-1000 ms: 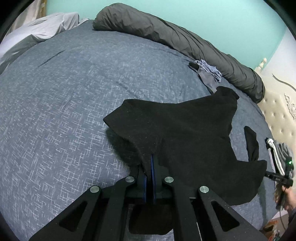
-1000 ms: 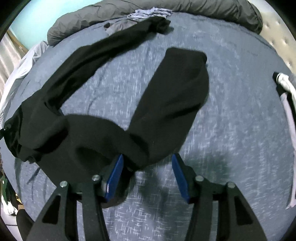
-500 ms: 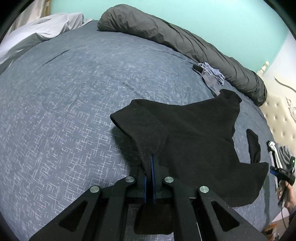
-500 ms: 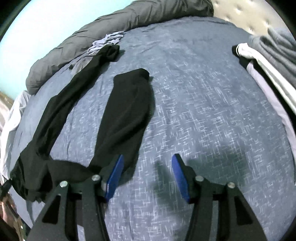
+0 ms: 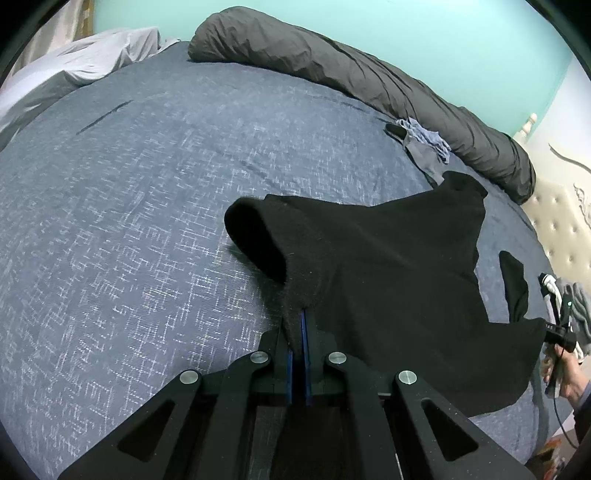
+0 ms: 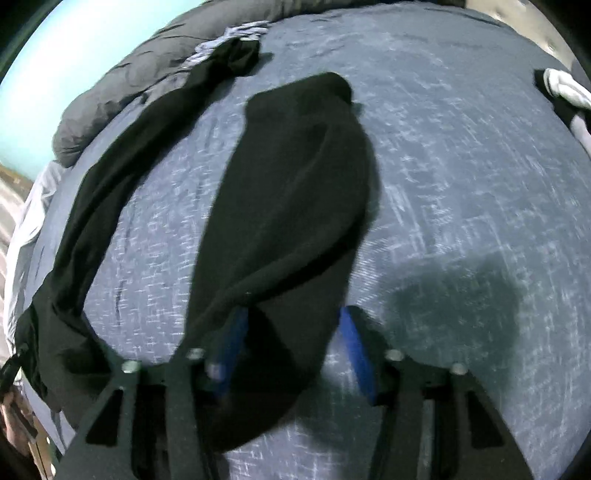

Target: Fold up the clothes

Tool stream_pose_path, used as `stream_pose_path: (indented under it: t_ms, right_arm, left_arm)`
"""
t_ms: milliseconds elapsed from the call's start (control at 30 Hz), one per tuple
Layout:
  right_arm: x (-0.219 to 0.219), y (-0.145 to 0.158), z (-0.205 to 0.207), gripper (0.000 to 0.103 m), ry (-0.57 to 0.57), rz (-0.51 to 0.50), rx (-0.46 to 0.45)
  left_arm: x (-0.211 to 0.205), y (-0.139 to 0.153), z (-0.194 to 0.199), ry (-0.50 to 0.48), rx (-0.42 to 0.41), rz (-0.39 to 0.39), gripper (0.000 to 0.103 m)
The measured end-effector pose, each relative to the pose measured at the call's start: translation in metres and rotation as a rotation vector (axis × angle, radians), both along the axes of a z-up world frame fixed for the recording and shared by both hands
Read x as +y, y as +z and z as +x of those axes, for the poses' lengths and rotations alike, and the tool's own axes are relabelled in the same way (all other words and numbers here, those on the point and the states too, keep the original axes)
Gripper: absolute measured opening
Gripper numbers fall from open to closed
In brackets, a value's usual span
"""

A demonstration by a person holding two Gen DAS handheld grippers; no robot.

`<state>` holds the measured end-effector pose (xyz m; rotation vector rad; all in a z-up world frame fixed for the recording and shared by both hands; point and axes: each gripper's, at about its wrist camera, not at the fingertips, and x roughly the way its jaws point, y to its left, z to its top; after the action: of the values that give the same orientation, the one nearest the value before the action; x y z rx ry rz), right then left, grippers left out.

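- The left tongs (image 5: 297,325) are seen at the near edge of the left wrist view, clenched on a pinch of the black garment (image 5: 399,280); the blue pads are pressed together with fabric between them.
- From that pinch the cloth is lifted into a raised, tunnel-like fold to the left, while the rest of the garment is spread to the right over the blue-grey bedspread (image 5: 140,206).
- In the right wrist view, which is blurred, the right tongs (image 6: 291,343) are shown released, the two blue pads standing well apart.
- One leg of the black garment (image 6: 291,206) is draped between and over the spread pads; whether the pads touch it cannot be told.
- A second leg is seen curving along the left side of the bedspread (image 6: 461,177) toward the far edge, where its end lies beside a small pile of grey-blue clothes (image 6: 236,31).
- At the right edge of the left wrist view, a person's hand (image 5: 567,376) is seen gripping the handle of the other tool, just beside the garment's near right corner.
- The small grey-blue clothes (image 5: 424,142) are found beyond the garment, touching a rolled dark grey duvet (image 5: 369,81) that runs along the far side of the bed.
- A pale sheet (image 5: 85,66) is bunched at the far left corner.
- A turquoise wall (image 5: 424,33) is seen behind the duvet, and a tufted cream headboard (image 5: 561,229) at the right.
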<state>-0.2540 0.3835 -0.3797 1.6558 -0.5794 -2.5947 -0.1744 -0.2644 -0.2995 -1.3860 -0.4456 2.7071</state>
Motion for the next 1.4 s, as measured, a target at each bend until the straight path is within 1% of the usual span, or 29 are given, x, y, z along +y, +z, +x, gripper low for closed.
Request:
stream_pose_path:
  t_ms: [33,67,100,233,333,467,633,833,867,900,1033,1100,1133,1200,1300,1333,1367,1400]
  right_arm:
    - [-0.003,0.003,0.000,0.018,0.012,0.018,0.011]
    - [-0.005,0.009,0.001,0.008,0.023,0.043,0.026]
    - [-0.006,0.014,0.003,0.005,0.030,0.055,0.041]
    - [-0.003,0.048,0.013,0.004,0.031,0.063,0.130]
    - [0.001,0.086,0.025,0.003,0.036,0.088,0.195]
    - [0.015,0.132,0.046,0.003,0.012,0.120,0.251]
    - [0.026,0.178,0.079,0.003,0.023,0.166,0.274]
    - [0.037,0.201,0.112,0.003,0.015,0.196,0.259]
    - [0.038,0.203,0.118,0.003,0.014,0.206,0.257]
    - [0.040,0.199,0.121,0.003,0.006,0.205,0.242]
    - [0.049,0.168,0.121,0.003,-0.044,0.173,0.149]
    - [0.053,0.144,0.116,0.004,-0.080,0.129,0.100]
    - [0.054,0.130,0.114,0.004,-0.098,0.104,0.071]
    - [0.055,0.107,0.109,0.005,-0.125,0.075,0.009]
    - [0.055,0.093,0.107,0.006,-0.138,0.063,-0.031]
    - [0.054,0.093,0.107,0.007,-0.136,0.070,-0.033]
    - [0.054,0.095,0.107,0.012,-0.129,0.085,-0.028]
    - [0.054,0.099,0.108,0.016,-0.120,0.103,-0.019]
  left_arm:
    - [0.000,0.001,0.000,0.000,0.001,0.001,0.003]
    - [0.001,0.002,0.000,0.000,0.003,0.001,0.003]
    - [0.001,0.003,0.000,0.000,0.004,0.002,0.003]
    - [0.003,0.008,0.000,0.000,0.011,0.003,0.003]
    - [0.004,0.020,0.004,-0.002,0.027,0.003,0.003]
    - [-0.001,0.041,0.014,0.009,0.060,0.019,0.003]
    - [-0.001,0.064,0.023,0.007,0.089,0.018,0.003]
    - [0.001,0.090,0.029,0.004,0.121,0.024,0.003]
    - [0.001,0.094,0.030,0.006,0.128,0.029,0.003]
    - [0.002,0.096,0.029,0.006,0.132,0.029,0.003]
    - [0.002,0.096,0.020,0.016,0.110,0.027,0.003]
    - [0.000,0.090,0.013,0.030,0.088,0.025,0.004]
    - [-0.003,0.085,0.009,0.048,0.076,0.020,0.006]
    - [-0.009,0.072,0.001,0.077,0.036,0.020,0.006]
    - [-0.017,0.056,-0.004,0.107,-0.009,0.035,0.008]
    - [-0.018,0.055,-0.003,0.109,-0.006,0.036,0.014]
    - [-0.020,0.054,-0.001,0.112,-0.002,0.027,0.018]
    - [-0.022,0.054,0.001,0.117,0.002,0.018,0.028]
